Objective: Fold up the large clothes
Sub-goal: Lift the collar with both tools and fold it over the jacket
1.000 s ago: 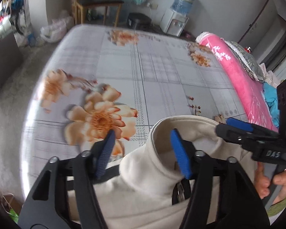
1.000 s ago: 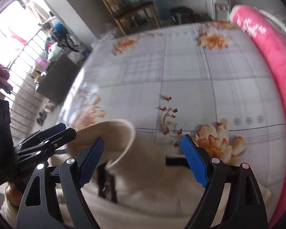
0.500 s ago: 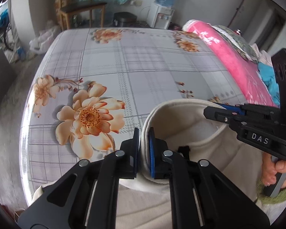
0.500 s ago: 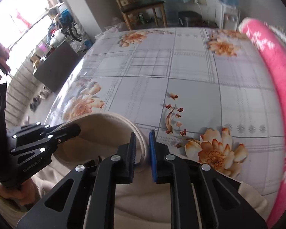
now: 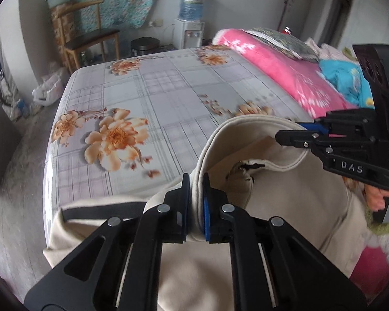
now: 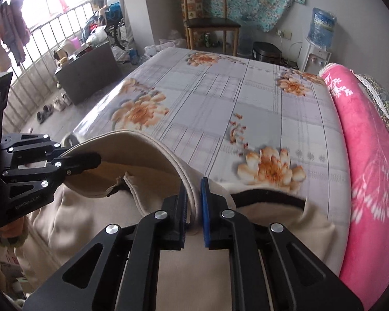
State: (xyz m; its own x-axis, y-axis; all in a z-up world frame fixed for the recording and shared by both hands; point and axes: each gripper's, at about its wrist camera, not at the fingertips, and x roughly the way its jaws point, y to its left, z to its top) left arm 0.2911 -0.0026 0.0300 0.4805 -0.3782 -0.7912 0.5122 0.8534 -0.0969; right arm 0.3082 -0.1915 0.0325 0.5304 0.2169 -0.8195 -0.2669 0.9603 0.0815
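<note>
Now that both the left gripper (image 5: 194, 202) and right gripper (image 6: 193, 207) have clamped shut on the jacket (image 5: 285, 207) collar, it probably gets carried over the bed (image 5: 155, 98).

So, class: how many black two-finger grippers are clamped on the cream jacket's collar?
2. The left gripper clamps the collar on one side, the right gripper on the other.

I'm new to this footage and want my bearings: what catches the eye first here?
The cream jacket fills the foreground; the left gripper and right gripper are each clamped on its collar at the near edge of the bed. Behind it spreads the flowered sheet, with a pink blanket heaped along its right side.
</note>
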